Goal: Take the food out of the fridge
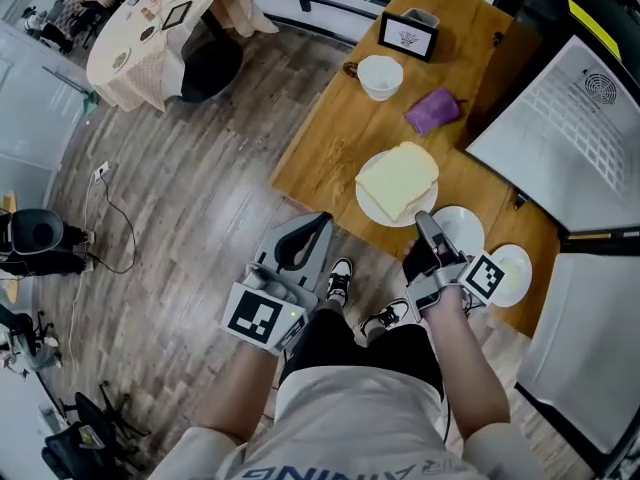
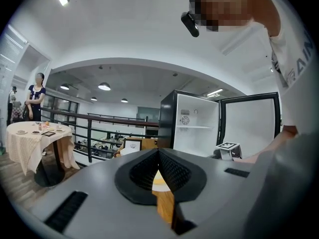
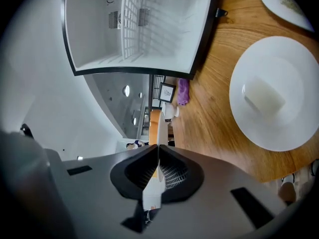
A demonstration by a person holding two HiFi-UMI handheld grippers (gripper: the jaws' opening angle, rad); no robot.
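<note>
The person's forearms (image 1: pixel 468 368) are nearest, each hand carrying a gripper at about waist height. The left gripper (image 1: pixel 320 222) has its jaws pressed together on nothing; only a sliver of wood and plate shows through the slit behind the tips. The right gripper (image 1: pixel 424 224) is also closed and empty. Its tip hangs over the near edge of the wooden table (image 1: pixel 330 118), just beside a small white plate (image 1: pixel 468 230) that bears a pale block (image 3: pixel 264 96) of food.

To the right of it, at the table's near corner, sits another white plate (image 1: pixel 516 268); what lies on it is too faint to name. Just past the gripper tips stands a larger plate (image 1: pixel 371 211) carrying a broad pale yellow slab (image 1: pixel 398 178). Farther along the table are a purple pouch-like thing (image 1: pixel 432 110), a white bowl (image 1: pixel 380 76) and, at the far end, a small framed sign (image 1: pixel 408 33).

On the right, close beside the table, the fridge (image 1: pixel 545 128) stands with its door (image 1: pixel 590 348) swung wide. Its white interior shows a wire shelf (image 3: pixel 130 19) and bare walls, with no food visible in either gripper view.

With three plates of food set out on the table, both grippers empty and the visible shelves bare, the unloading looks finished or very nearly so. At most, what is left is to check any corner of the fridge the cameras do not reach.
</note>
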